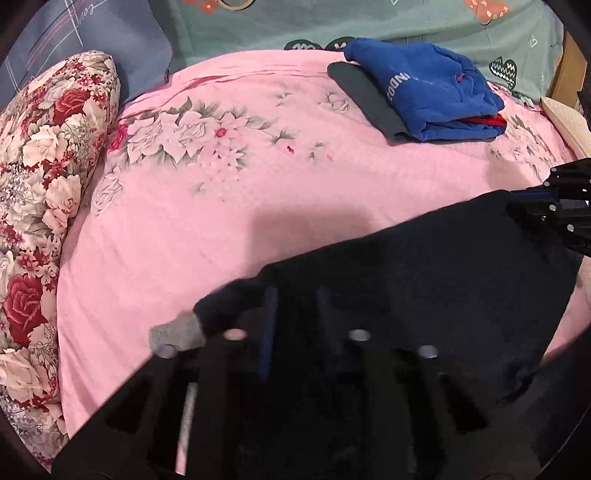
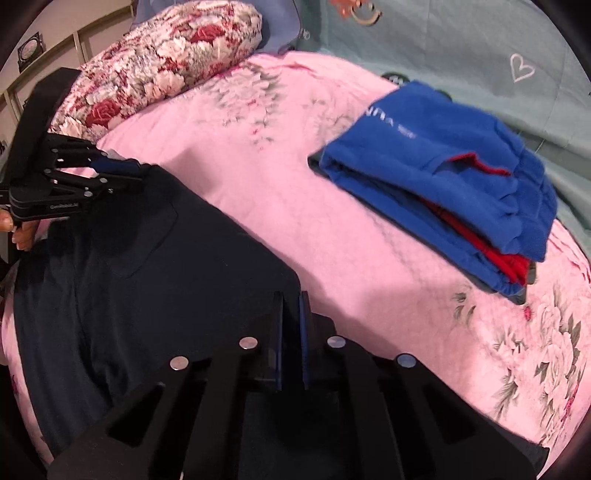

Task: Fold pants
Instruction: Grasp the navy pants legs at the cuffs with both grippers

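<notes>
Dark navy pants (image 2: 155, 258) lie spread on the pink floral bedspread (image 2: 295, 192); they also show in the left wrist view (image 1: 424, 266). My left gripper (image 1: 291, 295) is shut on one corner of the pants' far edge; it shows in the right wrist view (image 2: 136, 170) at the far left. My right gripper (image 2: 291, 299) is shut on the other corner of that edge; it shows in the left wrist view (image 1: 524, 203) at the right. A grey lining patch (image 1: 173, 332) shows by the left fingers.
A stack of folded clothes, blue (image 1: 424, 92) on top with red and dark grey beneath, lies at the far side of the bed; it shows in the right wrist view (image 2: 443, 177). A rose-patterned pillow (image 1: 44, 206) lies along the left. A green sheet (image 1: 332, 26) lies behind.
</notes>
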### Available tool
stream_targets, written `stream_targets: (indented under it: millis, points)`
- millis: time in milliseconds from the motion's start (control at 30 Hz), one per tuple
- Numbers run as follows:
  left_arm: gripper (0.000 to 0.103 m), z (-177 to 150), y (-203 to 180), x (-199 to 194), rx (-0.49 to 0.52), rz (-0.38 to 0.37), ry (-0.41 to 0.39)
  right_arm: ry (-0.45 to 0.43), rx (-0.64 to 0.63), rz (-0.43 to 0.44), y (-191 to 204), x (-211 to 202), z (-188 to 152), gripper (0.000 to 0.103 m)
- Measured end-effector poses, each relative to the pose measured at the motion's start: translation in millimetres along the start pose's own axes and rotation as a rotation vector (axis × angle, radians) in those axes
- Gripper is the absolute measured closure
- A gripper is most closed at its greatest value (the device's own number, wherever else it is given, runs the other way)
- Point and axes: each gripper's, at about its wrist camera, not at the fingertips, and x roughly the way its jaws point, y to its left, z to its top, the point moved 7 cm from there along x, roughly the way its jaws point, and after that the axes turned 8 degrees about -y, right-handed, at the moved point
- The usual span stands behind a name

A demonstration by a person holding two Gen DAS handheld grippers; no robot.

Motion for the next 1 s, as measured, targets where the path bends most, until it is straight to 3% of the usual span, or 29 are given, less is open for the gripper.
stream_targets:
  millis: [200, 267, 300, 333, 367, 567, 700, 733, 800, 867, 1000]
  points:
    - [0.092, 0.1, -2.8, -15.1, 0.015, -0.01, -0.003, -0.012, -0.034, -0.026, 13.6, -18.3, 3.4, 0.096]
    - [0.065, -0.8, 0.8, -17.9, 0.022, 0.009, -0.008, -0.006, -0.028, -0.039, 15.0, -17.1, 2.1, 0.096]
    - [0.026, 0.1, 6.8, -20.3, 0.022, 0.03, -0.025, -0.005, -0.027, -0.044, 15.9, -16.8, 1.0, 0.096]
    - [0.012, 1.7, 13.9, -24.0, 0.021, 0.058, -0.053, -0.005, -0.027, -0.046, 16.6, -17.0, -0.2, 0.096]
    - [0.012, 2.6, 22.2, -27.5, 0.018, 0.063, -0.076, -0.004, -0.028, -0.042, 17.6, -17.3, -1.8, 0.096]
    - [0.018, -9.6, 56.7, -10.4, -0.108, -0.017, -0.006, -0.004, -0.024, -0.011, 20.9, -17.3, -9.6, 0.096]
    - [0.03, -22.7, 66.7, 10.4, -0.154, 0.001, 0.05, 0.002, -0.015, -0.002, 22.0, -13.6, -14.3, 0.096]
    - [0.042, -25.7, 69.1, 13.5, -0.176, -0.015, 0.063, 0.005, -0.017, -0.001, 22.5, -12.8, -14.9, 0.096]
    - [0.047, -28.6, 70.5, 17.8, -0.202, -0.03, 0.071, 0.009, -0.016, -0.001, 23.0, -10.8, -15.4, 0.096]
    - [0.06, -27.2, 66.4, 15.3, -0.192, -0.037, 0.068, 0.004, -0.01, -0.007, 22.1, -11.6, -14.1, 0.096]
    - [0.063, -17.3, 66.0, -4.4, -0.208, -0.042, 0.012, -0.042, 0.002, -0.02, 19.6, -23.1, -6.4, 0.096]
